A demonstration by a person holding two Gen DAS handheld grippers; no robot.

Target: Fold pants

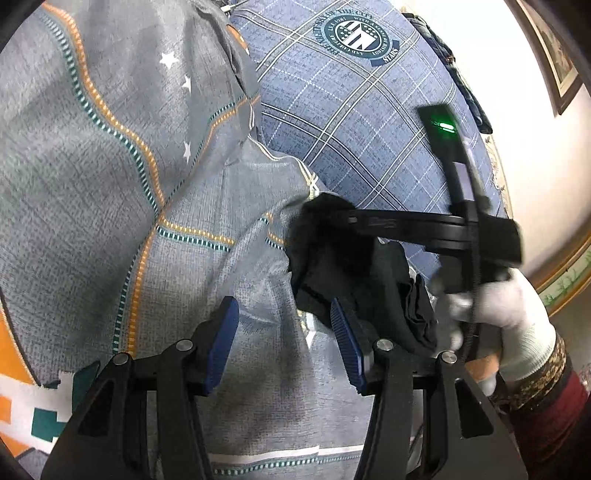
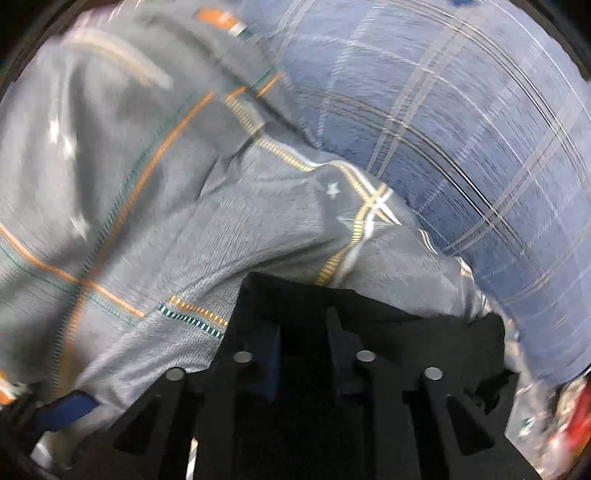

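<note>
The black pants (image 1: pixel 354 280) hang bunched to the right of my left gripper (image 1: pixel 284 343), which is open and empty over a grey quilt (image 1: pixel 110 184). In the left wrist view my right gripper (image 1: pixel 332 221) reaches in from the right, held by a white-gloved hand (image 1: pixel 509 317), with its tip buried in the black cloth. In the blurred right wrist view the black pants (image 2: pixel 369 317) cover the fingers of my right gripper (image 2: pixel 303 332), which look closed on the cloth.
A grey quilt with orange and teal stitch lines and white stars (image 2: pixel 129 184) lies bunched at the left. A blue plaid sheet with a round crest (image 1: pixel 354 35) covers the bed behind. A framed picture (image 1: pixel 561 66) hangs on the wall at the right.
</note>
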